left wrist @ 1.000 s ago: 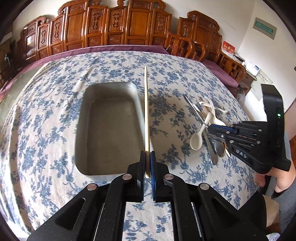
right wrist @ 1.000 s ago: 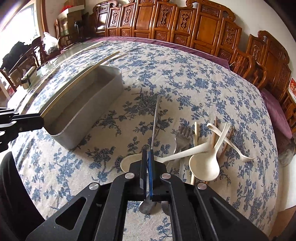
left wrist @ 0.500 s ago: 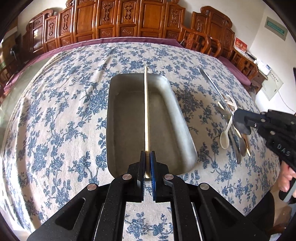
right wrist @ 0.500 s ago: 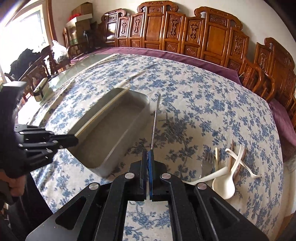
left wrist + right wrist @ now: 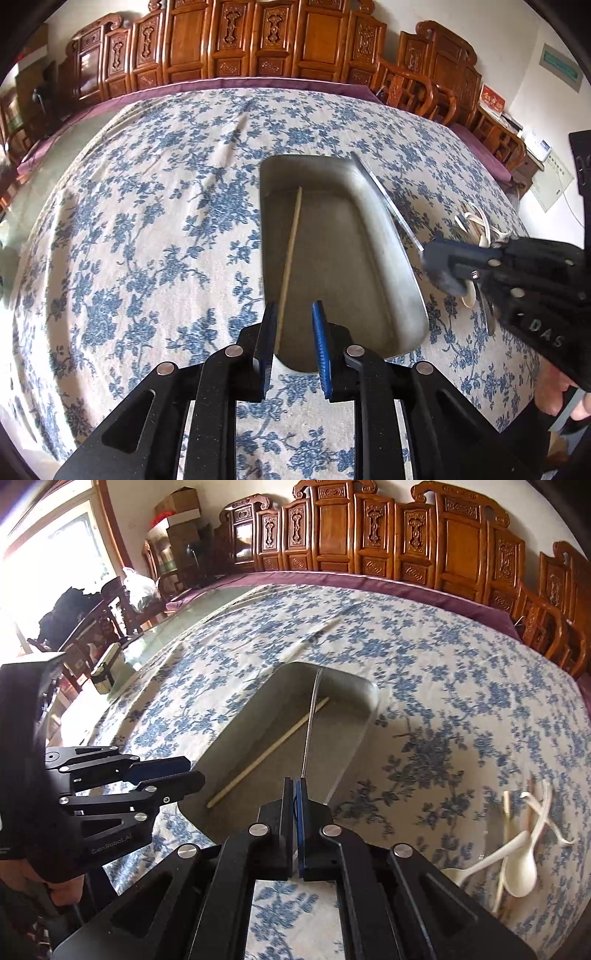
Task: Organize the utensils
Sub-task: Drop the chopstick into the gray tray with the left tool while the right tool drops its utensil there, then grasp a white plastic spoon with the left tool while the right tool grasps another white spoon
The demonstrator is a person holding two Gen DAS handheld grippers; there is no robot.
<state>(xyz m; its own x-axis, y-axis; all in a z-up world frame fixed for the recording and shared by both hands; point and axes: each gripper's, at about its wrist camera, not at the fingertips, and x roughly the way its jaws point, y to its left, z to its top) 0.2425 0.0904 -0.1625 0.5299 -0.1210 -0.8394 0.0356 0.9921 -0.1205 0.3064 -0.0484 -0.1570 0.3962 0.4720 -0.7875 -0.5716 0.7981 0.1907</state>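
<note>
A grey metal tray [image 5: 388, 236] [image 5: 236, 734] lies on the flowered tablecloth. A wooden chopstick [image 5: 290, 254] [image 5: 269, 749] lies loose inside it. My left gripper [image 5: 293, 325] is open at the tray's near end, its jaws on either side of the chopstick's near tip; it also shows in the right wrist view [image 5: 184, 771]. My right gripper [image 5: 295, 794] is shut on a thin metal utensil [image 5: 310, 720] [image 5: 388, 199] held over the tray; it also shows in the left wrist view [image 5: 430, 258].
A pile of white spoons [image 5: 517, 853] [image 5: 476, 225] and other utensils lies on the cloth right of the tray. Carved wooden chairs [image 5: 258, 40] line the table's far side. A small jar [image 5: 105, 668] stands at the far left.
My left gripper has opened and let the chopstick drop into the tray. My right gripper has carried the metal utensil over the tray from the right.
</note>
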